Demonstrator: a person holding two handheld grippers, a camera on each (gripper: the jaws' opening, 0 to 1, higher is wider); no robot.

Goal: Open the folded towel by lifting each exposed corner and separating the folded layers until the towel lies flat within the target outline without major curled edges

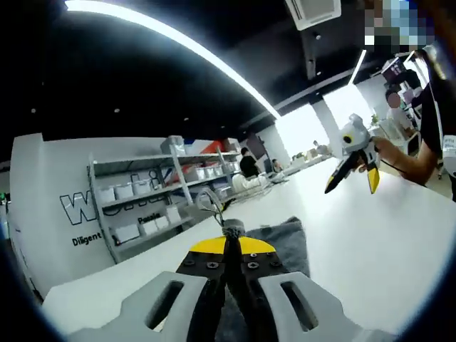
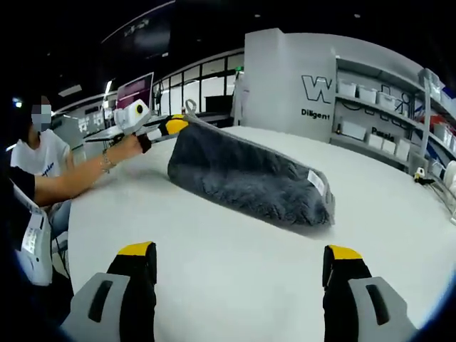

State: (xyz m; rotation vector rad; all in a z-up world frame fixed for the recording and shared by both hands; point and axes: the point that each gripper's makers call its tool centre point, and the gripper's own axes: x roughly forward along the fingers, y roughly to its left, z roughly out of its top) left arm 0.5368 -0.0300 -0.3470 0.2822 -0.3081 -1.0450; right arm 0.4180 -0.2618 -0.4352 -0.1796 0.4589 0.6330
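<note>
On the table [image 2: 214,271], one towel [image 2: 249,178], seemingly pinched by left gripper [image 1: 233,235]; right gripper [image 2: 239,263] gapes empty.

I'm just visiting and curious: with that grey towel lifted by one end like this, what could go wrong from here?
The left gripper, shut on one towel corner, is the only hold, so the corner might slip out. The far end still rests on the white table, so further lifting may drag or bunch it rather than unfold it. The right gripper is open and well short of the towel.
</note>
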